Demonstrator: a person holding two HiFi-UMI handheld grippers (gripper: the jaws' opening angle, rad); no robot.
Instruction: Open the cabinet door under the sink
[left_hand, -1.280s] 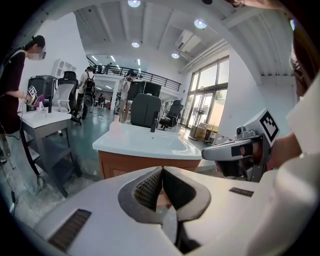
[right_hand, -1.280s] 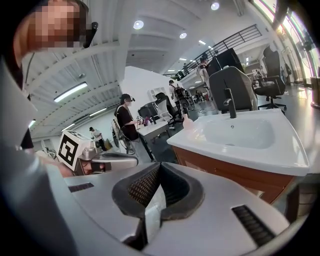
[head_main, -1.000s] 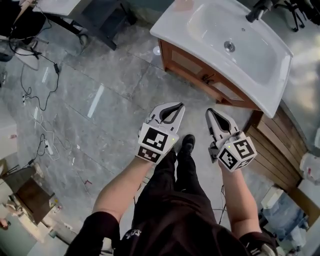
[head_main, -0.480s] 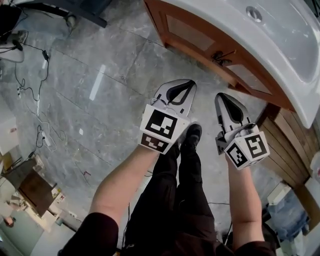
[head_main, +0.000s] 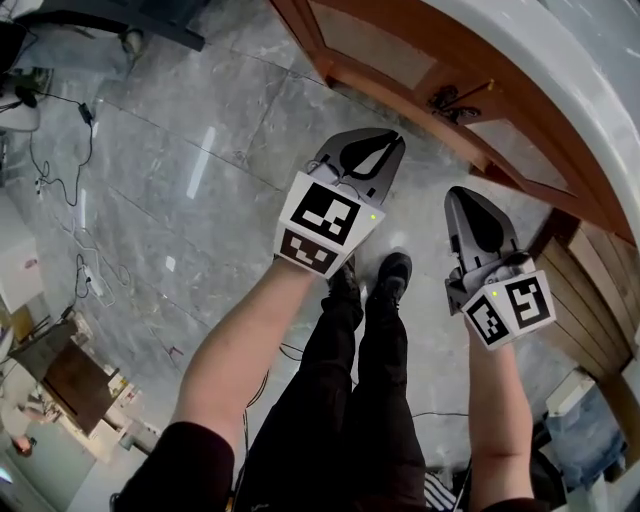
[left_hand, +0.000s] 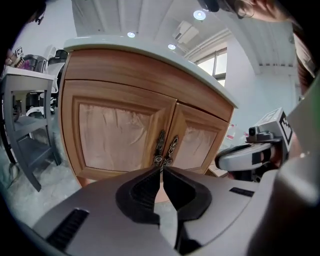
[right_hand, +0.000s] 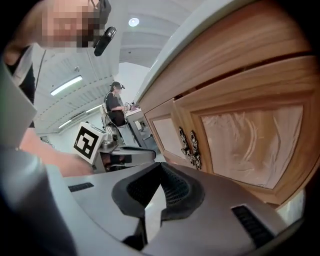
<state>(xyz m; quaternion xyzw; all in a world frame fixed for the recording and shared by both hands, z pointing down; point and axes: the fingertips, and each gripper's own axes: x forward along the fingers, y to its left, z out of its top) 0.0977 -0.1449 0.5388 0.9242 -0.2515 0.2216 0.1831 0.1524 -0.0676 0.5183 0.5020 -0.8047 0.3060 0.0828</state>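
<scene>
Head view is bright and even, soft light, no hard shadows. The glossy grey floor (head_main: 150, 225) carries a pale streak of glare (head_main: 207, 148). Wide-angle bend is strong, so the cabinet (head_main: 385, 50) edge curves across the top right. Left gripper view has black vignetted corners, round ceiling lights (left_hand: 131, 34) and a blown-out window (left_hand: 212, 64). The wood fronts are sharp, while the near body of the left gripper (left_hand: 161, 169) is soft. Right gripper view shows the same dark corners, a strip light (right_hand: 69, 85) and a round lamp (right_hand: 133, 22) — the right gripper (right_hand: 161, 165) is blurred close up, and the rim is heavily warped.
</scene>
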